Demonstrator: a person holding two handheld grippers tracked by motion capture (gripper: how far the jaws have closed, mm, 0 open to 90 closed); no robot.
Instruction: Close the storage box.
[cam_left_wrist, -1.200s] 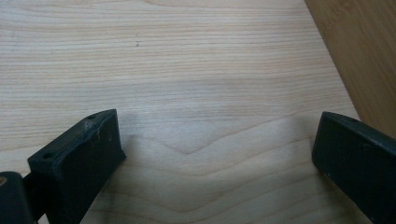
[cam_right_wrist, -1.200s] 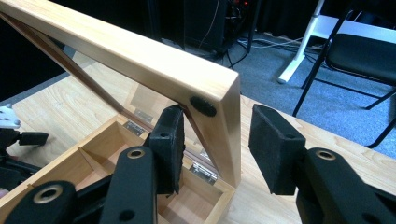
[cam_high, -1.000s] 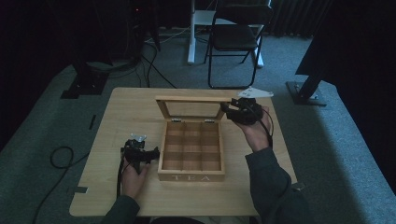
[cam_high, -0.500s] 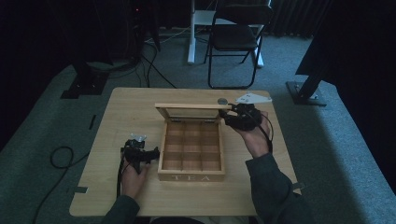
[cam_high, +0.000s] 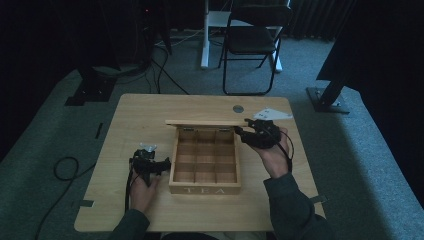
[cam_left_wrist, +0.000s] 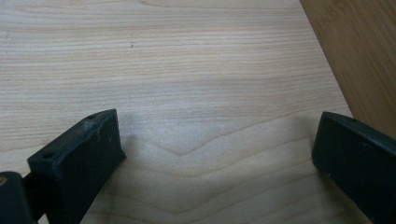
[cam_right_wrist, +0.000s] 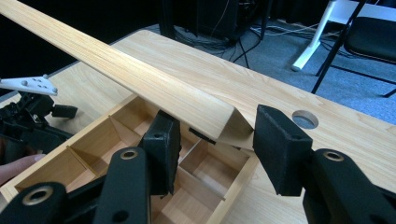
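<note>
- Right gripper (cam_high: 244, 131) is sitting at the right end of the lid (cam_high: 206, 122), jaws spread wide. In the right gripper view (cam_right_wrist: 212, 140) the lid's corner is sitting in the gap between the two jaws; can't tell if either jaw is actually touching it, so it's not clamping anything.
- Lid is hanging partway up over the back of the box (cam_high: 205, 161), tilted, hinged along the far edge.
- Box is lying near the middle of the table (cam_high: 140, 115), "TEA" lettered on the front wall. I'm counting nine compartments, three by three, and the ones I can see into are looking bare wood.
- Left gripper (cam_high: 165, 162) is resting on the table just left of the box, jaws also wide apart with just tabletop between them. The left gripper view (cam_left_wrist: 219, 154) is showing wood grain under the jaws and the box's side wall off at the upper right.
- One hand (cam_high: 142, 192) is holding the left gripper, one hand (cam_high: 274, 157) the right, sleeves coming in from the bottom.
- One round hole (cam_high: 238, 108) is showing in the table behind the lid.
- Behind the table: one folding chair (cam_high: 252, 42) standing on the grey carpet, cables trailing across the floor.
</note>
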